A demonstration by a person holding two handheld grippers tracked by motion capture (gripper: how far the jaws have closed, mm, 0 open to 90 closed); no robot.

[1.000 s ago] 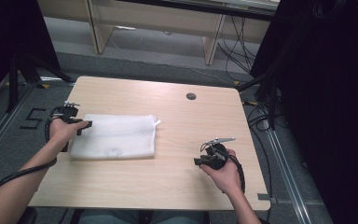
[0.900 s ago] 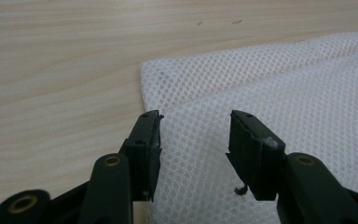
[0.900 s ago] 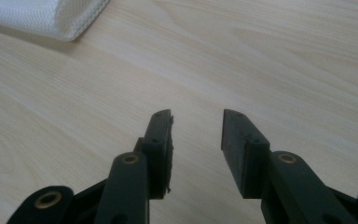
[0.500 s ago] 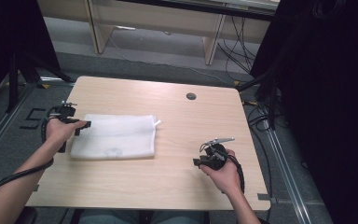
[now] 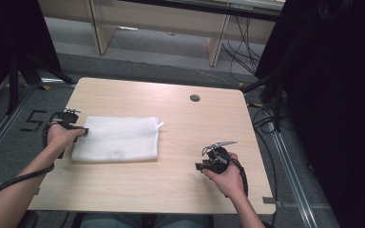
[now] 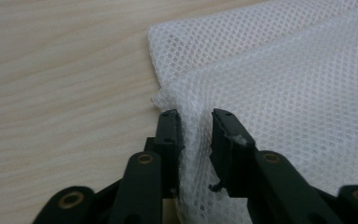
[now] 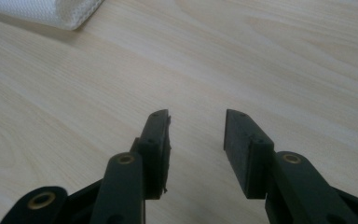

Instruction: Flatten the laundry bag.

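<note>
The folded white mesh bag (image 5: 116, 138) lies flat on the left half of the wooden table (image 5: 180, 190), its left edge bunched between the just-closing jaws of the left gripper (image 6: 196, 116), while the right gripper (image 7: 196, 116) rests well apart, jaws wide and empty.

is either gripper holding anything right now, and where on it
The left gripper, whose jaws have just been closing, pinches a bunched fold at the left edge of the white mesh bag. The right gripper is open, holding nothing.
</note>
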